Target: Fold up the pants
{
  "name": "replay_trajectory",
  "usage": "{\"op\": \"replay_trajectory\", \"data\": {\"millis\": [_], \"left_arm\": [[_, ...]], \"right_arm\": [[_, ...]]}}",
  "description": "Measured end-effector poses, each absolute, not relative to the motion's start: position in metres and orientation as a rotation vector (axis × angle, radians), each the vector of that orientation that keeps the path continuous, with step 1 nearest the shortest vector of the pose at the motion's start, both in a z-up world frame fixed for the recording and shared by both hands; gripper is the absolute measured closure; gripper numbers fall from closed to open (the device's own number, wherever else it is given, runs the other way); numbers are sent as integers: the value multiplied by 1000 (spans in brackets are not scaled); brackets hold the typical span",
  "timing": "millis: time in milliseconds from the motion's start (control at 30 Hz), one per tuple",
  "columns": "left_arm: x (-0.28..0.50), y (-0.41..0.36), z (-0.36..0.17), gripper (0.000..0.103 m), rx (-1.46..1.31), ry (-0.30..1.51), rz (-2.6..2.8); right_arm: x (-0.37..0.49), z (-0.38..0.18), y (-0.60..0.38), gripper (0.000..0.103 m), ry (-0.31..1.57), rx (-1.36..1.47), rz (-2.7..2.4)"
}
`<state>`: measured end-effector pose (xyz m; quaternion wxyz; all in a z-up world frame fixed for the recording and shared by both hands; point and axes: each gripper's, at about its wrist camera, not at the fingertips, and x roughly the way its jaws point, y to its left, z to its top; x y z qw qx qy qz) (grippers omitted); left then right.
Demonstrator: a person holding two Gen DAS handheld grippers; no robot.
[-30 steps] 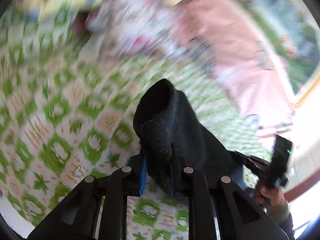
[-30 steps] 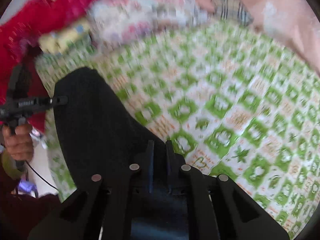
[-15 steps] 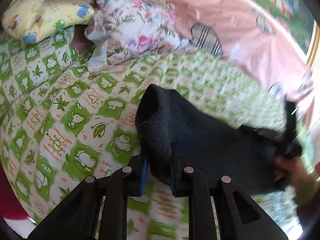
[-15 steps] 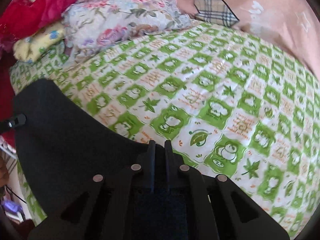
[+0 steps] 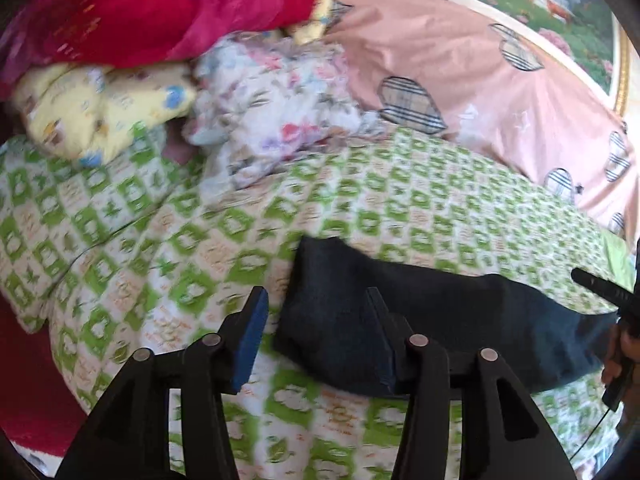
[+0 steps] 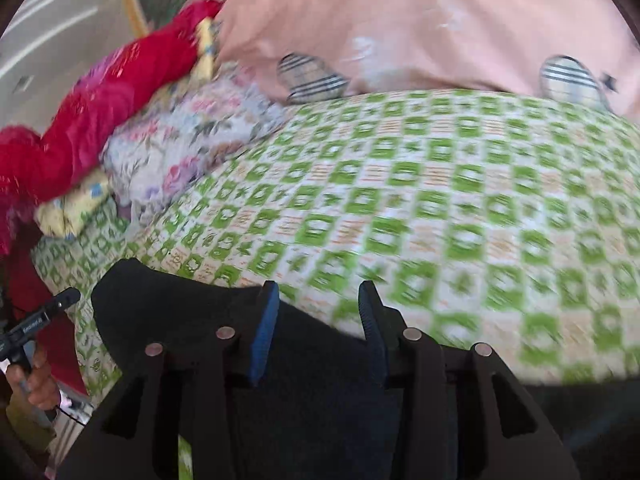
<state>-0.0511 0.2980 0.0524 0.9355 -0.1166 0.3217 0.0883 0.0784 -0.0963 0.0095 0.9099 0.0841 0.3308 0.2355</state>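
Note:
The black pants (image 5: 432, 320) lie flat on the green-and-white checked bedspread (image 5: 200, 240), near its front edge. My left gripper (image 5: 316, 300) is open, its jaws wide apart over the pants' left end, holding nothing. In the right wrist view the pants (image 6: 180, 312) spread under and left of my right gripper (image 6: 316, 296), which is open above the cloth. The other hand-held gripper shows at each view's edge, on the right in the left wrist view (image 5: 616, 304) and on the left in the right wrist view (image 6: 36, 324).
A floral pillow (image 5: 276, 112), a yellow pillow (image 5: 96, 112) and a red blanket (image 5: 160, 4) are piled at the bed's head. A pink quilt (image 5: 480, 80) lies along the far side. The bedspread (image 6: 440, 200) stretches out to the right.
Both grippers have opened and let go of the pants. The pants, held up and bunched before, now lie spread on the bed.

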Motion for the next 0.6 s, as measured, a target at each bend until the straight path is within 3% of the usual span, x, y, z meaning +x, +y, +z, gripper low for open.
{"op": "replay_trajectory", "data": {"millis": [233,600], "left_arm": [[-16,227,56,45,-183,718,-3],[42,68,50,43,16,799,-361]], "right_arm": [[21,-4,-177,58,674,301,334],[-34,-24,-273,58,664,435,105]]}}
